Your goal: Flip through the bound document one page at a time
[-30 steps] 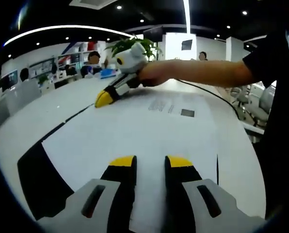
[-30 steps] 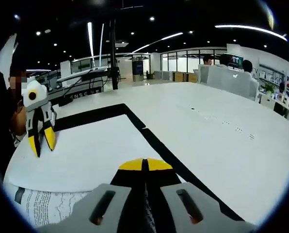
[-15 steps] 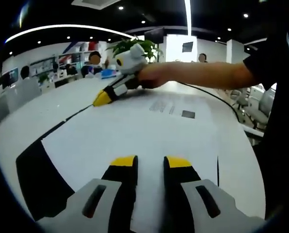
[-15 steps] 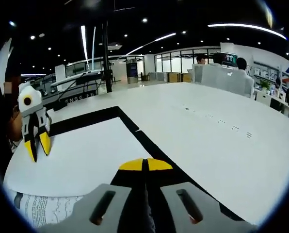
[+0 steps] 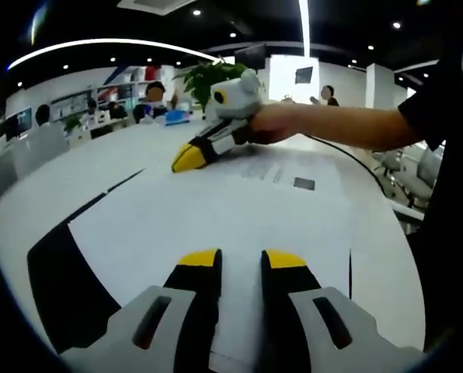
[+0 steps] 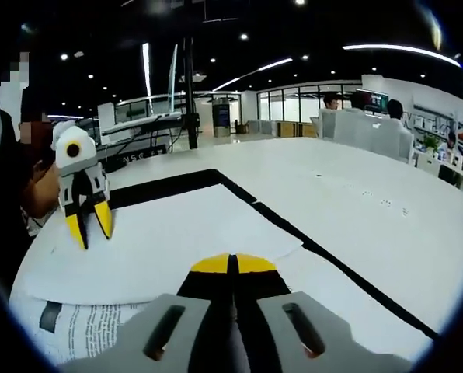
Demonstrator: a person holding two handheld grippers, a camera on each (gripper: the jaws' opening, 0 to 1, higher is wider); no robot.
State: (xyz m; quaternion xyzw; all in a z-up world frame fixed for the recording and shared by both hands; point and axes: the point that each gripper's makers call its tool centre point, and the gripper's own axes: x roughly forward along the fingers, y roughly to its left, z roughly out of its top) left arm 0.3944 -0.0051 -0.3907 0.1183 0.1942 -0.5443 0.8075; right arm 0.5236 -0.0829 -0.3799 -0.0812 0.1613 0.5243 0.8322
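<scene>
The bound document (image 5: 216, 210) lies open on a white table, its top page (image 6: 177, 241) blank and white. My right gripper (image 6: 233, 264) is shut on that page's near edge, and the sheet's corner (image 6: 300, 245) hangs free over another white sheet. Printed text (image 6: 84, 330) shows on the page underneath. The right gripper (image 5: 191, 158) also appears in the left gripper view, held by a hand just above the far part of the document. My left gripper (image 5: 241, 260) stands open low over the page, nothing between its jaws. It appears as the left gripper (image 6: 90, 225) in the right gripper view.
A black border (image 5: 53, 287) frames the document, seen as the black border (image 6: 169, 185) in the right gripper view. A potted plant (image 5: 208, 74) stands at the table's far end. The person's arm (image 5: 348, 128) reaches across. People sit at desks (image 6: 363, 116) in the background.
The right gripper has moved sideways, drawing the top page with it. The page's corner has come off the black border and now lies over a white sheet. The left gripper has stayed put.
</scene>
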